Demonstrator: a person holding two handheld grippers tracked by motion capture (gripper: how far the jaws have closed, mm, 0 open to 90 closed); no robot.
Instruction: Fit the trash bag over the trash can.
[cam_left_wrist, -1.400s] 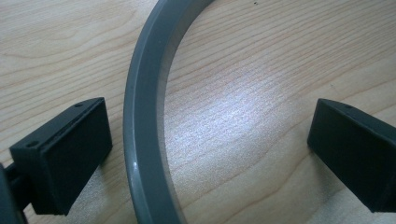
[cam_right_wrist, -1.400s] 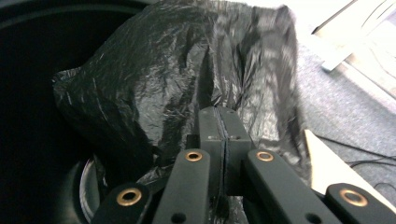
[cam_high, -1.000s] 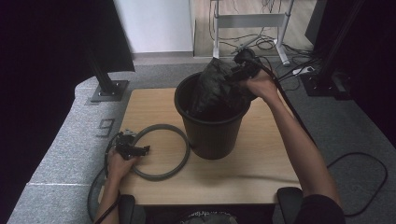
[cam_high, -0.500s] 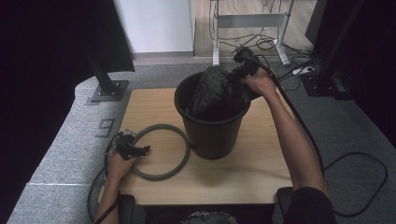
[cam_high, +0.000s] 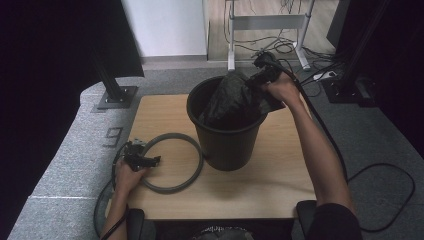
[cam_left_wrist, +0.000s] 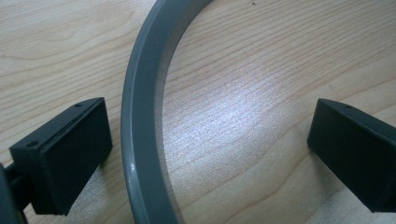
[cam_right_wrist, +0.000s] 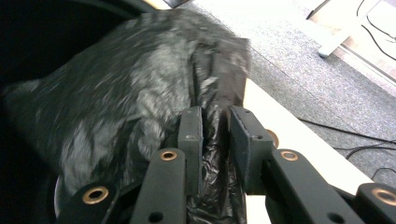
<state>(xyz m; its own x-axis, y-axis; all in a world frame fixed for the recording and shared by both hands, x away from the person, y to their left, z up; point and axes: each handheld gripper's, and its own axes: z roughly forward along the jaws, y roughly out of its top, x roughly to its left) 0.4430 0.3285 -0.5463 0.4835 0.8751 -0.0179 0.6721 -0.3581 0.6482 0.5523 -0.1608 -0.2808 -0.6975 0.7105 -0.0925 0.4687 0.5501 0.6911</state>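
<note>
Both right hand-held gripper (cam_right_wrist: 215, 140) jaws just closed onto bag (cam_right_wrist: 130, 93).

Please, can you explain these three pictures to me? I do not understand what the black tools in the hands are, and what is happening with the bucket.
A person sits at a wooden table and holds a hand tool in each hand. Each tool is a gripper with two black jaws. One picture looks down from above; the other two come from small cameras on the grippers. On the table stand a black bucket and a grey ring. The right gripper has just been closing its jaws on a black plastic bag at the bucket's mouth. The left gripper is open, one side of the ring lying between its jaws.
</note>
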